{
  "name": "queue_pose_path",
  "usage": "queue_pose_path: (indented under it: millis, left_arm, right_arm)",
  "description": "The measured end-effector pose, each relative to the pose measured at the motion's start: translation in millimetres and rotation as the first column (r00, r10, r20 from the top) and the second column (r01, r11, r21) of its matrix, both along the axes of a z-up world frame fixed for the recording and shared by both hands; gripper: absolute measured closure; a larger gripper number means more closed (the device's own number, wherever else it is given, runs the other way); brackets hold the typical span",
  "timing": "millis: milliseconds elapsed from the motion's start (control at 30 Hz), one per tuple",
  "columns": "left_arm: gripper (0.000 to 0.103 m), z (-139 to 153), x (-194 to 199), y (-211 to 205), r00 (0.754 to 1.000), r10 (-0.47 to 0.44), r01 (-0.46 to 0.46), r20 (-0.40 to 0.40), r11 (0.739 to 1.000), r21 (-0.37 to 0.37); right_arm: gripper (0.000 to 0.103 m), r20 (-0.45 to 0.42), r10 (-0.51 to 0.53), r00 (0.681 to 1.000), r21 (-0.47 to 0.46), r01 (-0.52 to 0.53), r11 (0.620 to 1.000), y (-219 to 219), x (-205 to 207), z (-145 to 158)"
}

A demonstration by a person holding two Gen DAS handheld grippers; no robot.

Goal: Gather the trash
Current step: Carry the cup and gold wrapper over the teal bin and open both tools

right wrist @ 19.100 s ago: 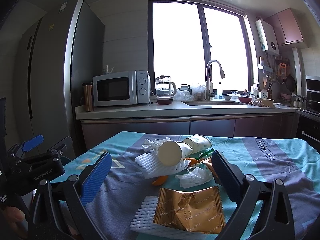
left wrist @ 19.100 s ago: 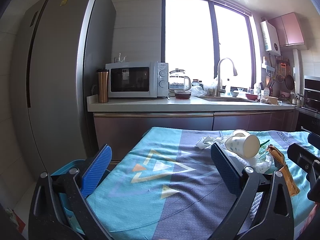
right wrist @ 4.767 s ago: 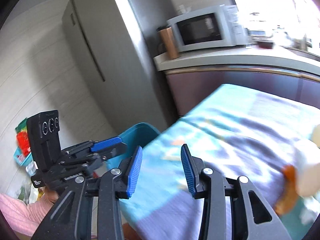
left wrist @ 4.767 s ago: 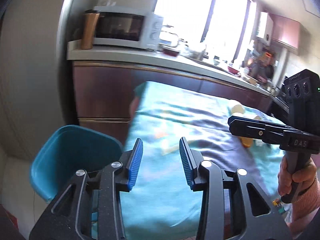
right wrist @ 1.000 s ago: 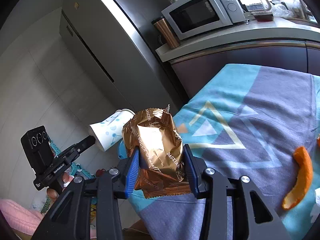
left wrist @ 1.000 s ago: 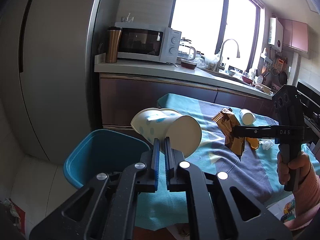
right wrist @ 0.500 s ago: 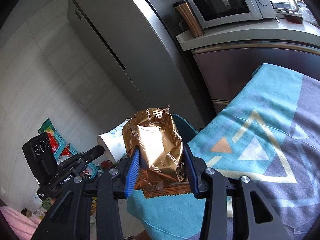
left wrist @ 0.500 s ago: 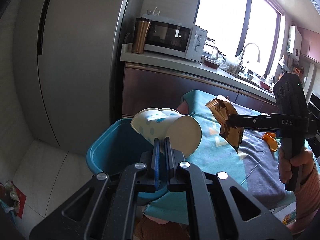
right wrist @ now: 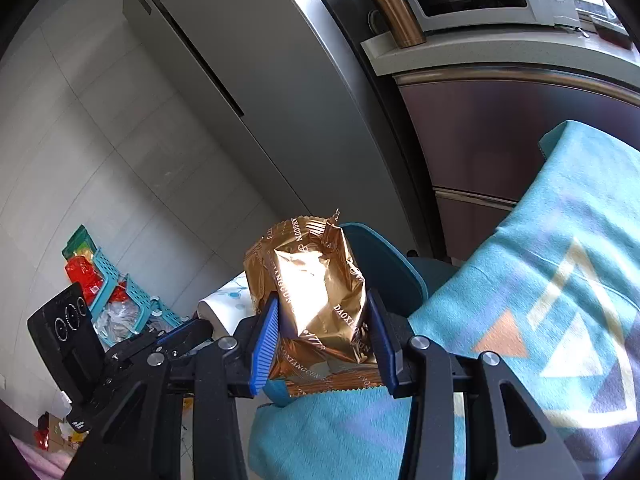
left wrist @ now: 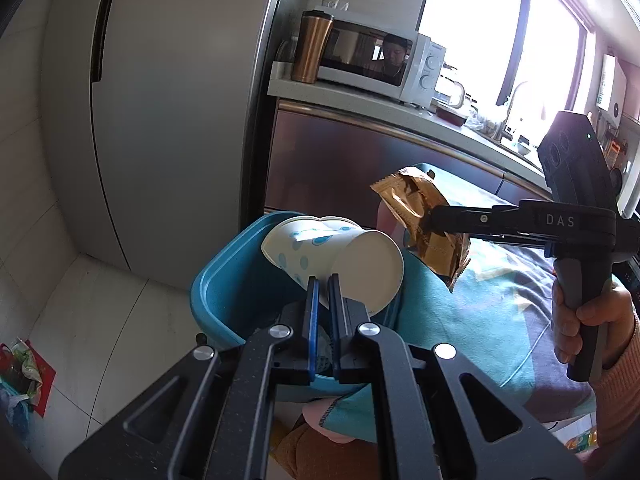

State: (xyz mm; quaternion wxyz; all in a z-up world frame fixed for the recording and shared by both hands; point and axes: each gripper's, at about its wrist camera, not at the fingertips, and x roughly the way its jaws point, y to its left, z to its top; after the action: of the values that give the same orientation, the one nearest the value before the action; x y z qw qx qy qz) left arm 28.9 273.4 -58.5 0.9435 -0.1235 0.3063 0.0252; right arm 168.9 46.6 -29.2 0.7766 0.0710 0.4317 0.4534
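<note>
My left gripper (left wrist: 323,280) is shut on the rim of a white paper cup (left wrist: 332,256) with blue dots, which lies on its side above the teal bin (left wrist: 224,284). In the right wrist view my right gripper (right wrist: 322,304) is shut on a crumpled gold foil wrapper (right wrist: 316,292), held over the table's edge next to the teal bin (right wrist: 384,264). The wrapper (left wrist: 424,216) and right gripper (left wrist: 430,216) also show in the left wrist view, just right of the cup. The cup (right wrist: 226,300) peeks out behind the wrapper, with the left gripper (right wrist: 206,326) at it.
A table with a teal and grey cloth (right wrist: 560,320) lies to the right of the bin. A tall grey fridge (left wrist: 168,100) and a counter with a microwave (left wrist: 372,64) and a copper tumbler (left wrist: 312,52) stand behind. Bags and a basket (right wrist: 112,288) lie on the floor.
Both grippers have carried their loads leftward off the table toward the bin. The cup now hangs over the bin's opening and the wrapper has reached the table's edge.
</note>
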Motion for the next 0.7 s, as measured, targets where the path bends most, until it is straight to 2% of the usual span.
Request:
queue_pose_path:
  millis: [700]
  left_arm:
    - [0.098,-40.2,45.1,7.4,0.99,0.054,-0.05,-0.131,0.998,0.034]
  right_arm:
    - [0.059,-0.064,-0.008,0.998,-0.145,-0.002,0.99,55.4,27.9,-38.7]
